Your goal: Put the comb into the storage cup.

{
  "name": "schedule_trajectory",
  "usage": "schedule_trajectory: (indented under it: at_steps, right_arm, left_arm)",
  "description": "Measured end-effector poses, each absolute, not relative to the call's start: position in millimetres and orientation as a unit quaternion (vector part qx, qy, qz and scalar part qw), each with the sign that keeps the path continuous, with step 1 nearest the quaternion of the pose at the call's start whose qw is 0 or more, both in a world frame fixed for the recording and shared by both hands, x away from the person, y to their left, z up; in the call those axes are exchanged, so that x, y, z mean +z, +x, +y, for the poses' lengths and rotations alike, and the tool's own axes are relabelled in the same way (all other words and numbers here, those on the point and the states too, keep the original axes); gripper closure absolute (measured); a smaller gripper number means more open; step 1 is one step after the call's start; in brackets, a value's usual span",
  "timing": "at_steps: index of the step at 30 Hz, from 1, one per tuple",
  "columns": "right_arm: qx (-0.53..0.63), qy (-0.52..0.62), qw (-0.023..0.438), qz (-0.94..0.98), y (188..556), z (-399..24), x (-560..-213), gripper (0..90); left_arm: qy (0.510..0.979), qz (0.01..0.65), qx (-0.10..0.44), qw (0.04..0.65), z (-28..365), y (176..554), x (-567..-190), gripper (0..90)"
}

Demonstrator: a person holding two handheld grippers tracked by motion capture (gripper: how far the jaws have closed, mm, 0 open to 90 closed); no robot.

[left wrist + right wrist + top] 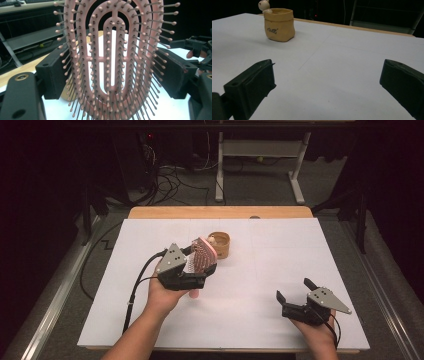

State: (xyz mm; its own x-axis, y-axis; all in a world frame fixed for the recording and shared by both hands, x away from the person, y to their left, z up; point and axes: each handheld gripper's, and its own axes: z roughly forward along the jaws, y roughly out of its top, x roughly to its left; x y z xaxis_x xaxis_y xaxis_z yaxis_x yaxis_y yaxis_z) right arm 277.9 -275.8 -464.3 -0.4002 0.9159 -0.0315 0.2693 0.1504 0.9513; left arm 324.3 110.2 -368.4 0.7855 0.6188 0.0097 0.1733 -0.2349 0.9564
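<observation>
The pink hairbrush (202,254) is up off the table, clamped across its oval head by the left gripper (202,270), bristles fanned toward that gripper's camera. Its long axis runs steeply, head high and leaning toward the yellow pot (220,245), handle end (194,294) dropping below the hand. The pot sits just beyond the brush, nearly touching in the high view, so I'd judge the brush needs tipping handle-down to go in. The left hand is far nearer the pot. The right gripper (294,293) rests well away from the pot, jaws spread, nothing between them. White table (280,250) lies bare around the pot.
</observation>
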Motion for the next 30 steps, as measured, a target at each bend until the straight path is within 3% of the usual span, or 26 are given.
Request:
schedule_trajectory:
  at_steps: [12,30]
  right_arm:
    - [0.505,0.419,0.313,0.687,277,-261,-458,0.4]
    - [0.558,0.366,0.285,0.688,284,-213,-415,0.3]
  left_arm:
    - [0.766,0.243,0.209,0.557,107,314,-372,20.0]
    - [0.76,0.238,0.216,0.564,108,310,-374,19.9]
